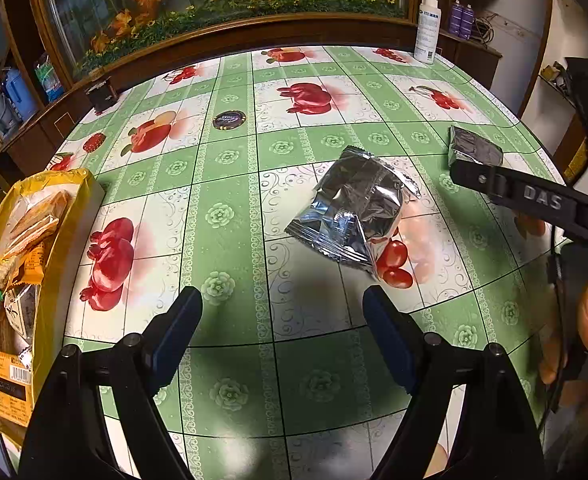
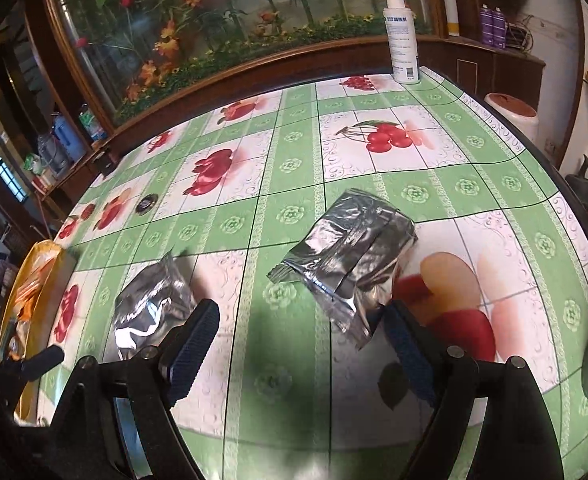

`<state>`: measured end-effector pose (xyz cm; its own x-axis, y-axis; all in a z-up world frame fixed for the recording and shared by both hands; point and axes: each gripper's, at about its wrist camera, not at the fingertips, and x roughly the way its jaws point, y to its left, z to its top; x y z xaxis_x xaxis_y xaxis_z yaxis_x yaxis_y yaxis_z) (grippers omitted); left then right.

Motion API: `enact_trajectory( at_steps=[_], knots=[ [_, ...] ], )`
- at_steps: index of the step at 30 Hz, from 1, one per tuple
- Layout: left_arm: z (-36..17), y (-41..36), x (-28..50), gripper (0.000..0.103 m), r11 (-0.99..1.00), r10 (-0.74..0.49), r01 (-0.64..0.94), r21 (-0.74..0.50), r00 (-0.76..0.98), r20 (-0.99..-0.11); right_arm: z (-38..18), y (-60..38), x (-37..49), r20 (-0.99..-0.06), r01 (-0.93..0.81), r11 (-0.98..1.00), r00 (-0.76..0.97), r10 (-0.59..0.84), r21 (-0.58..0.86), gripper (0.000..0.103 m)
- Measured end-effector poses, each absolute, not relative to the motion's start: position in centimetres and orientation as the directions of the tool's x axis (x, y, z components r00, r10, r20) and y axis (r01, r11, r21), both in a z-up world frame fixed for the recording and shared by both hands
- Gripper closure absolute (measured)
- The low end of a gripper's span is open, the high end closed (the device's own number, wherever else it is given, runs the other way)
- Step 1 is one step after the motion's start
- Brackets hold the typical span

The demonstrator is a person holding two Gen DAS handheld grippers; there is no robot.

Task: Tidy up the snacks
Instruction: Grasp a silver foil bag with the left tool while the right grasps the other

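Left wrist view: left gripper (image 1: 281, 304) fingers spread over bare desk (image 1: 229, 184); silver snack packet (image 1: 354, 212) centre frame, long axis running lower left to upper right; yellow snack bag (image 1: 53, 248) at left edge.
Right wrist view: right gripper (image 2: 300, 326) fingers spread, right fingertip touching second silver packet (image 2: 350, 256), lying diagonally; desk rim curves down the right.

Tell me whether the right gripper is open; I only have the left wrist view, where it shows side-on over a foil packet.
Observer: The right gripper is open and empty.
Operator: And that foil packet?
Observer: The foil packet lies whole on the tablecloth, its near corner beside one fingertip; contact is unclear.
Operator: Anything beyond the table's right edge?
Observer: A white bin with a reddish lid stands there.
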<state>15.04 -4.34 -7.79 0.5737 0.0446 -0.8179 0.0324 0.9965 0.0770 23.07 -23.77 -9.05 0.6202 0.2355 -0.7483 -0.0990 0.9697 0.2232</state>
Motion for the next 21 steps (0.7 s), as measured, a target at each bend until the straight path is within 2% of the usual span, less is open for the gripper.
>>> enact_trajectory(
  at_steps=[10, 14, 15, 18, 21],
  knots=[
    [-7.9, -4.0, 16.3, 0.020, 0.997, -0.006, 0.066, 0.038, 0.570, -0.822, -9.7, -23.2, 26.3, -0.762, -0.026, 0.981, 0.627, 0.165, 0.191, 0.016],
    [-7.9, -5.3, 17.8, 0.020, 0.992, -0.046, 0.122, 0.030, 0.571, -0.820, -10.0, -22.8, 27.6, -0.766, -0.029, 0.990, 0.631, 0.123, 0.136, 0.016],
    [-8.0, -5.7, 18.1, 0.020, 0.990, -0.054, 0.137, 0.031, 0.569, -0.820, -10.0, -22.7, 27.7, -0.769, -0.038, 0.992, 0.629, 0.118, 0.121, 0.018],
    [-8.3, -6.7, 19.1, 0.020, 0.985, -0.061, 0.166, 0.041, 0.566, -0.822, -9.9, -22.9, 27.2, -0.770, -0.073, 0.993, 0.627, 0.121, 0.097, 0.035],
    [-8.5, -7.2, 19.9, 0.020, 0.984, -0.062, 0.172, 0.044, 0.569, -0.820, -9.9, -23.6, 26.1, -0.772, -0.104, 0.991, 0.621, 0.134, 0.089, 0.036]
  ],
)
